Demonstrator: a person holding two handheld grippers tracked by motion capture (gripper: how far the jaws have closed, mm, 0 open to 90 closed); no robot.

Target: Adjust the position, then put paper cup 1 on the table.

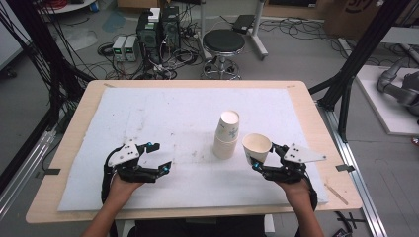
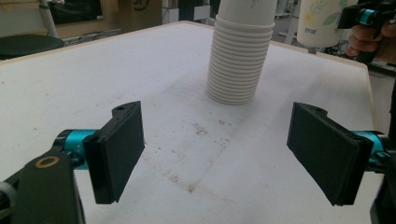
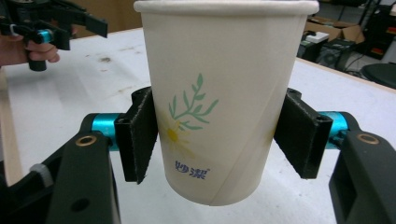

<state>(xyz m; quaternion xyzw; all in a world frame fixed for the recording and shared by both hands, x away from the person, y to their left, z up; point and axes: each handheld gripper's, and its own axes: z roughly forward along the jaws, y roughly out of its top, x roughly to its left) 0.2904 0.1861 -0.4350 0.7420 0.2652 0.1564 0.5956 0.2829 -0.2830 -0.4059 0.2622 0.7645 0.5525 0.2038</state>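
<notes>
A paper cup point(image 3: 224, 98), printed with a green sprig, sits upright at right of centre in the high view, gripped at both sides by the right tongs point(image 1: 264, 159). Just left of it, apart, an upside-down cup stack point(image 1: 227, 134) stands on the worktop point(image 1: 148, 113). The left tongs point(image 1: 157, 157) at lower left gape wide, holding nothing.
</notes>
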